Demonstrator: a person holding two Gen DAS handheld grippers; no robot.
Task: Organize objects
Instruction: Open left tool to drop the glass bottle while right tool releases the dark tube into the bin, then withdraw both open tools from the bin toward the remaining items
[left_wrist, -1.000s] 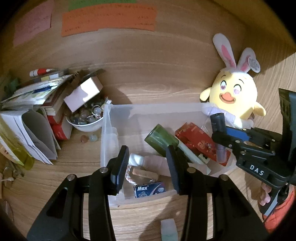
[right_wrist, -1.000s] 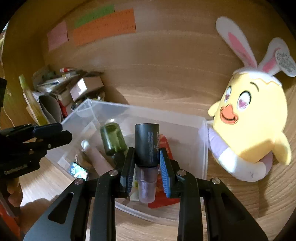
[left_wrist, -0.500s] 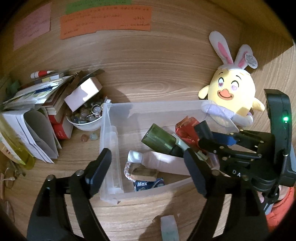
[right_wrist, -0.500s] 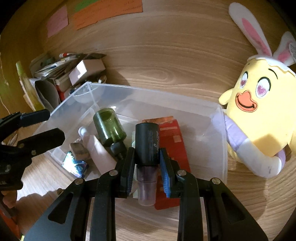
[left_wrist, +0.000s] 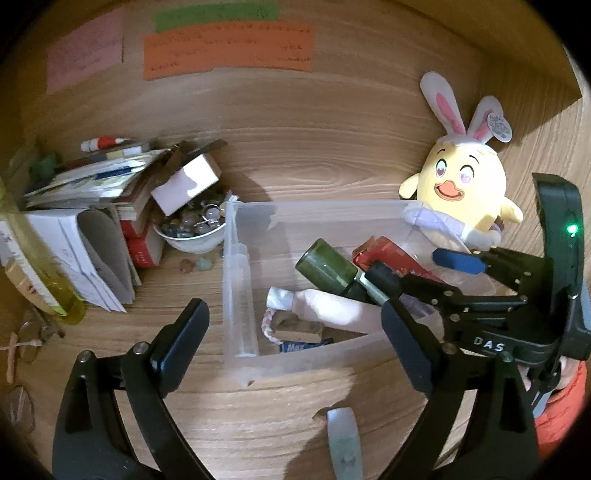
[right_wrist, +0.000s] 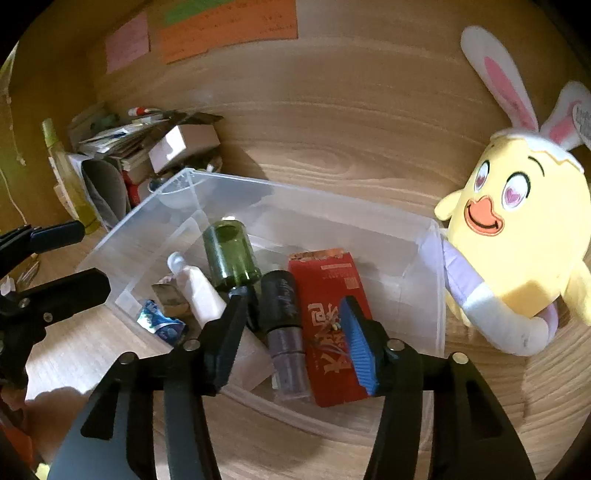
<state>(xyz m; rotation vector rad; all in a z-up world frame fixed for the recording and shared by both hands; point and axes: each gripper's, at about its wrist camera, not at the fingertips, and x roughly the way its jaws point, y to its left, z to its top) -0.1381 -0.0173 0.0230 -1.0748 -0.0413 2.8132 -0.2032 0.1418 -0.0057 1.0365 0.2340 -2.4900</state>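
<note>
So the right gripper (right_wrist: 291, 332) just spread its jaws; the dark bottle (right_wrist: 282, 325) lies loose in the clear bin (right_wrist: 424, 280), base blurry. At 9 o'clock, the left gripper (left_wrist: 295, 350) gapes empty.

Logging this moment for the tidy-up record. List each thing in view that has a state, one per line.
Left tongs: open, nothing between them, jaws just opened wider.
Right tongs: open, jaws just parted, pads clear of the dark bottle.
Dark bottle: lying in the bin, released.
Green bottle: lying on its side in the bin.
Clear plastic bin: lidless, partly filled.
Red packet: flat on bin floor.
Plush chick: upright, against bin.
</note>
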